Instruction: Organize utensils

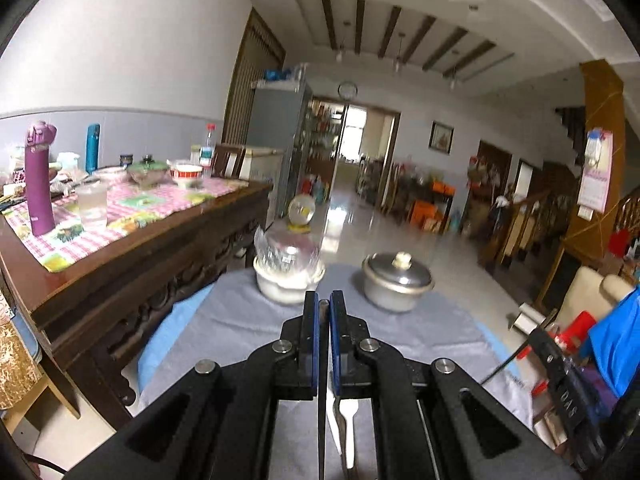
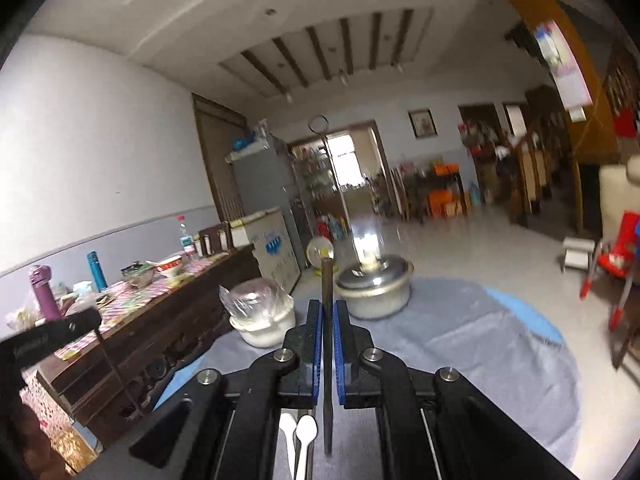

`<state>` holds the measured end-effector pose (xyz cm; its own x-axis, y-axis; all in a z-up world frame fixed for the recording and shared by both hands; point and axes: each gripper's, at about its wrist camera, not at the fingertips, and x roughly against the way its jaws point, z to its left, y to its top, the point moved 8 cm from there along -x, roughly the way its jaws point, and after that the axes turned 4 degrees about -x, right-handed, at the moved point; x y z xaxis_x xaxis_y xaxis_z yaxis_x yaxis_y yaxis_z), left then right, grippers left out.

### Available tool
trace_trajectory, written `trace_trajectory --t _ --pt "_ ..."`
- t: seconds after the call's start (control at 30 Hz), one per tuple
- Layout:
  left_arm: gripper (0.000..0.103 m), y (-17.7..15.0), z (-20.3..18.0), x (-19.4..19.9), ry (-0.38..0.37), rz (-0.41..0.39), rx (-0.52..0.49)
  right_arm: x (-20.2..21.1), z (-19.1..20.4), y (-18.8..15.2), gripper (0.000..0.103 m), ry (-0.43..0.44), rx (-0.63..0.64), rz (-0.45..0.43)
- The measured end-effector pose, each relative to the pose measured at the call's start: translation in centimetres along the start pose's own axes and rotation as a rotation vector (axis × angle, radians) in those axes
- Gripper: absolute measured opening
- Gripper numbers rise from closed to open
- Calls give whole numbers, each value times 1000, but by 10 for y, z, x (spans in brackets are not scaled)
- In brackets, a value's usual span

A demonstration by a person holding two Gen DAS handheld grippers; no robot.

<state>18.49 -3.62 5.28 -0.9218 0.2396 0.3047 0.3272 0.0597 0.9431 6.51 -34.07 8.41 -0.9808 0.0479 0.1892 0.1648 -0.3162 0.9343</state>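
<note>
Both jaws closed on thin utensils above the grey cloth-covered surface (image 1: 240,320)

My left gripper (image 1: 324,304) pinches a thin dark blade-like utensil (image 1: 321,420), seen edge-on; below lies a white plastic fork (image 1: 347,424). My right gripper (image 2: 329,312) clamps a slim dark stiff rod-like utensil (image 2: 327,280) mid-length, its tip ahead of the jaws; two white plastic spoons (image 2: 298,436) rest beneath. Both held pieces look light, rigid and maybe slick, so I judge mid-shaft the safest hold
</note>
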Motion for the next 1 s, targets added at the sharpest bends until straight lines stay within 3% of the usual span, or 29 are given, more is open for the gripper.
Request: trace_trajectory --t 0.27,0.47,0.67,0.77,0.83,0.87,0.9,0.93,0.97,1.0 --pt "5 22 -18 45 -113 -59 34 54 34 25 6 98 38 -45" --pt "5 3 -35 41 -141 -29 20 60 44 13 6 119 41 -23" --pt "5 -43 -30 13 -92 85 2 43 37 -26 6 99 37 97" --pt "6 -62 -18 -1 -82 170 21 31 27 -52 6 95 29 214" --pt "11 -70 -7 -4 -96 210 52 27 17 -62 10 104 16 258" --pt "24 -73 -3 -3 -101 214 61 29 9 -65 14 104 4 262" --pt "43 -74 4 0 -99 207 74 33 0 -63 25 99 -17 255" --pt "50 -73 10 3 -91 192 83 36 -9 -62 40 95 -43 244" --pt "58 -71 17 9 -73 167 90 39 -19 -60 48 86 -73 229" --pt "59 -69 24 13 -55 147 91 43 -28 -58 56 72 -98 211"
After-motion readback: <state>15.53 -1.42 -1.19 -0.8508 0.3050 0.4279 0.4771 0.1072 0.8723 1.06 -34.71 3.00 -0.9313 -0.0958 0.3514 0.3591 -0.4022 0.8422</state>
